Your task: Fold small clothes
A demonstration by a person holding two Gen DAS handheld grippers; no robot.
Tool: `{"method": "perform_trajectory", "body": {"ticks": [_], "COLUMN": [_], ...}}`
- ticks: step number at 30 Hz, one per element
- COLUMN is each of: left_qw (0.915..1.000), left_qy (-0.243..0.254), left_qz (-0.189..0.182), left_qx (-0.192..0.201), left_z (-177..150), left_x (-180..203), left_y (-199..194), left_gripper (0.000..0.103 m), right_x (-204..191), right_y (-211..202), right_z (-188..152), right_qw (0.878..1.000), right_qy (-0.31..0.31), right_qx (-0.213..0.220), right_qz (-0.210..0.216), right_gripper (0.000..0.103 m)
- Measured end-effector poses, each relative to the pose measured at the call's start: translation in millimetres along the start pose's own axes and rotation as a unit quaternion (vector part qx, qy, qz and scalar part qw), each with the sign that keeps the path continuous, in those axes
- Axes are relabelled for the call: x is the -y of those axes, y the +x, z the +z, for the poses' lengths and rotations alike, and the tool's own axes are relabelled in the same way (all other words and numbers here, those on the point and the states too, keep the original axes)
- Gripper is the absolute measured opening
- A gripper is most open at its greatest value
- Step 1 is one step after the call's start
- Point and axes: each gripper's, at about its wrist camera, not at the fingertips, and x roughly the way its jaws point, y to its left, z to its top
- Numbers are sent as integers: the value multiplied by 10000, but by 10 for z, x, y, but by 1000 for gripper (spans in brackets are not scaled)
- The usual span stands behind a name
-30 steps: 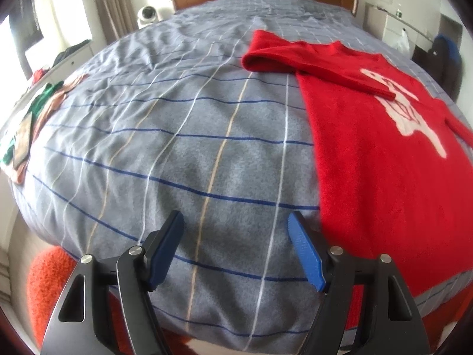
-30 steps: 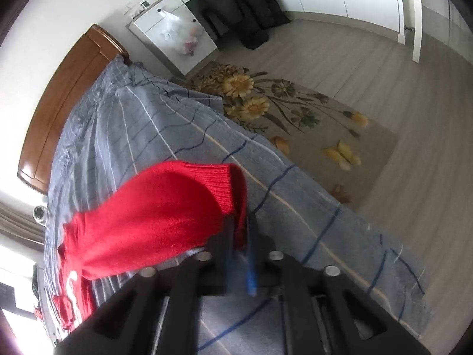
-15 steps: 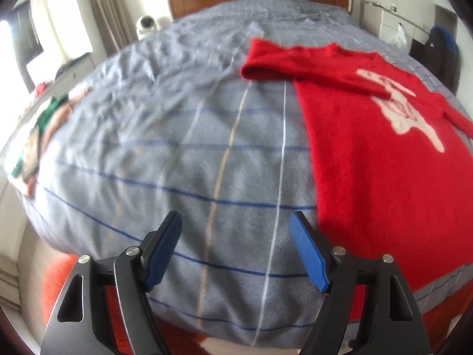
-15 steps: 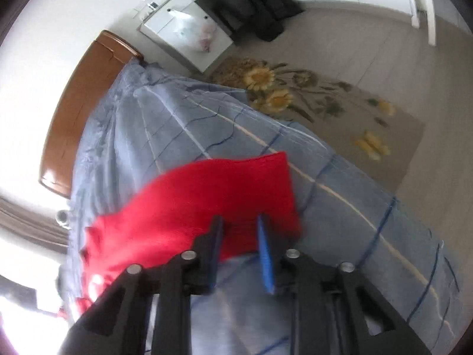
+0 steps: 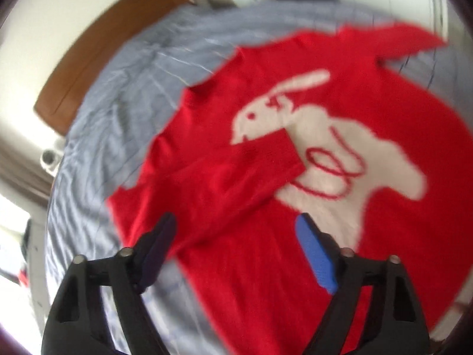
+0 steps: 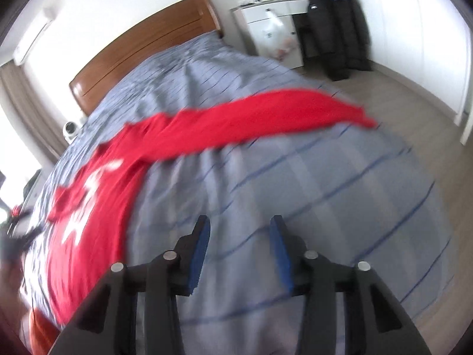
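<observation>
While red sweater (image 5: 295, 153) lies on bed, left gripper (image 5: 236, 248) opening above it, right gripper (image 6: 239, 245) opening beside; both empty.

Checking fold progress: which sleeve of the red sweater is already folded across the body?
The sleeve crossing the chest to the rabbit. The other sleeve lies stretched out over the bedspread.

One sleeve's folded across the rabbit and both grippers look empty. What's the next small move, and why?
Probably bring the right gripper, jaws opening with nothing between them, to the outstretched sleeve of the red sweater. That sleeve lies flat on the bedspread, unfolded; the other sleeve already crosses the chest.
</observation>
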Motion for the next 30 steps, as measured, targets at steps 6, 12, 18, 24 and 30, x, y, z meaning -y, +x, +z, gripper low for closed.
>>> {"method": "perform_trajectory", "body": {"ticks": [6,12,18,24,30], "left_qw": [9971,9484,8558,8062,7721], "left_qy": [-636,-3137,-5026,-5639,-6106], "left_qz": [-345,-223,1223,1686,1465], "left_qx": [-218,412,-58,-600,-977], "left_z": [182,-173,-1444,-2296,-2799], "left_x": [-11,-1150,-2514,-2764,-2519], "left_y": [333,-157,-389,-164,10], "left_gripper": [5,3,3,3,3], "right_x": [-247,-391,-368,-390,-394], "right_y": [2,-21,40,84,98], "right_z": [-372,-442,-489,-494,-504], "right_qw": [9991,9974,9981,9978,9975], "right_qy": [-421,-685,-592,-622,-665], "right_qx": [0,155,135,99,60], "right_qz": [-56,-130,-128,-191,-214], "right_gripper": [43,43,43,44,44]}}
